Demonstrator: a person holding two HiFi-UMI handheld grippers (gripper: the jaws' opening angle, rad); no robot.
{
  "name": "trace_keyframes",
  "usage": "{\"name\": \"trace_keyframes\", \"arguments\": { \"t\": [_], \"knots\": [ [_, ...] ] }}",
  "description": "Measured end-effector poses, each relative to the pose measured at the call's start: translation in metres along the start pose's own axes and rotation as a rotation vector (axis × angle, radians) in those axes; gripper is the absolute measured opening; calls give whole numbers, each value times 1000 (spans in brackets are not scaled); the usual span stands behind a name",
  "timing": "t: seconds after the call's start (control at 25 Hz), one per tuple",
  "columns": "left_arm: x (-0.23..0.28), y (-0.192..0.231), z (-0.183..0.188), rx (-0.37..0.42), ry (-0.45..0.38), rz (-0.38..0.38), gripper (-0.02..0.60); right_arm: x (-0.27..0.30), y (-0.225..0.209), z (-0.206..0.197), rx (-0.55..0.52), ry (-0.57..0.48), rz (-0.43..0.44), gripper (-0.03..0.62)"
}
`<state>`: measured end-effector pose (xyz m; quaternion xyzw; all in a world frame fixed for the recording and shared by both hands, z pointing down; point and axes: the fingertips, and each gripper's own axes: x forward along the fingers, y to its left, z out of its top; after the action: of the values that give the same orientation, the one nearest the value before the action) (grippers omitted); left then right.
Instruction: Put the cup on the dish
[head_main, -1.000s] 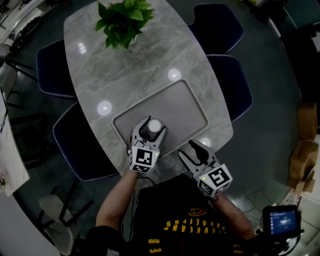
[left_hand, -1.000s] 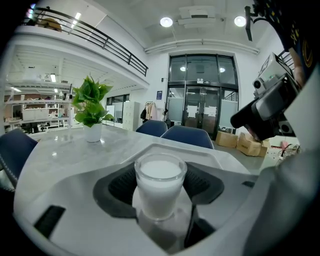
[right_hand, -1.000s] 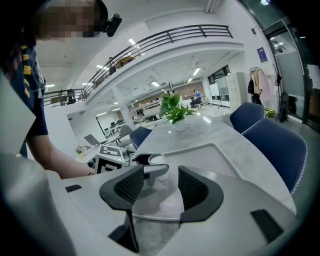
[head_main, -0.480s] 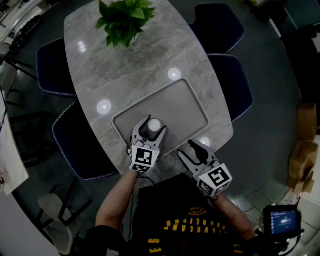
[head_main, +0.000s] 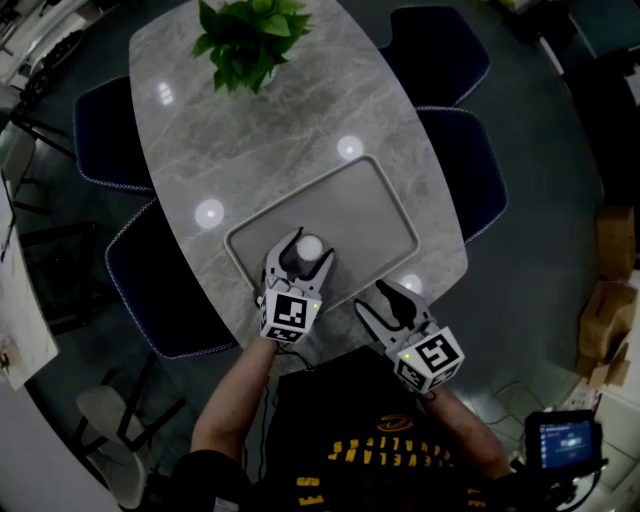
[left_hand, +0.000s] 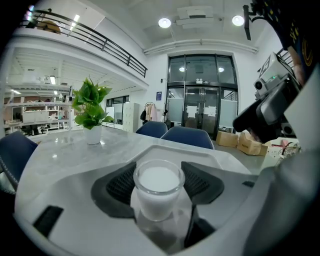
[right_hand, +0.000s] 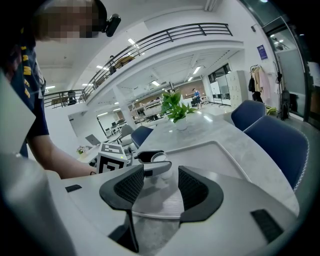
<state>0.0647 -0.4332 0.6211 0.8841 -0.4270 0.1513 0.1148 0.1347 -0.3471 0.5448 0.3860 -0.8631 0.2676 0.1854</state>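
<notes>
A small glass cup (head_main: 310, 247) with a white filling stands upright on the near left part of the grey rectangular dish (head_main: 372, 212), a shallow tray on the marble table. My left gripper (head_main: 306, 243) reaches over the tray's near rim, and its jaws are shut on the cup. In the left gripper view the cup (left_hand: 158, 187) sits between both dark pads (left_hand: 119, 186), touching them. My right gripper (head_main: 392, 296) hovers open and empty at the table's near edge, right of the cup. The right gripper view shows the cup (right_hand: 158, 158) and the tray (right_hand: 215, 160) ahead.
A potted green plant (head_main: 247, 38) stands at the table's far end. Blue chairs (head_main: 452, 58) line both long sides, one at the near left (head_main: 150, 292). Cardboard boxes (head_main: 612, 300) lie on the floor at the right.
</notes>
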Motion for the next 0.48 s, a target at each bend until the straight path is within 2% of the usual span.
{"name": "trace_keyframes", "arguments": {
  "t": [0.36, 0.48],
  "knots": [
    [-7, 5, 7, -13, -13, 32, 291, -2, -1, -2, 16, -8, -2, 218],
    [-18, 10, 19, -23, -51, 75, 291, -2, -3, -4, 32, -18, 0, 218]
  ]
}}
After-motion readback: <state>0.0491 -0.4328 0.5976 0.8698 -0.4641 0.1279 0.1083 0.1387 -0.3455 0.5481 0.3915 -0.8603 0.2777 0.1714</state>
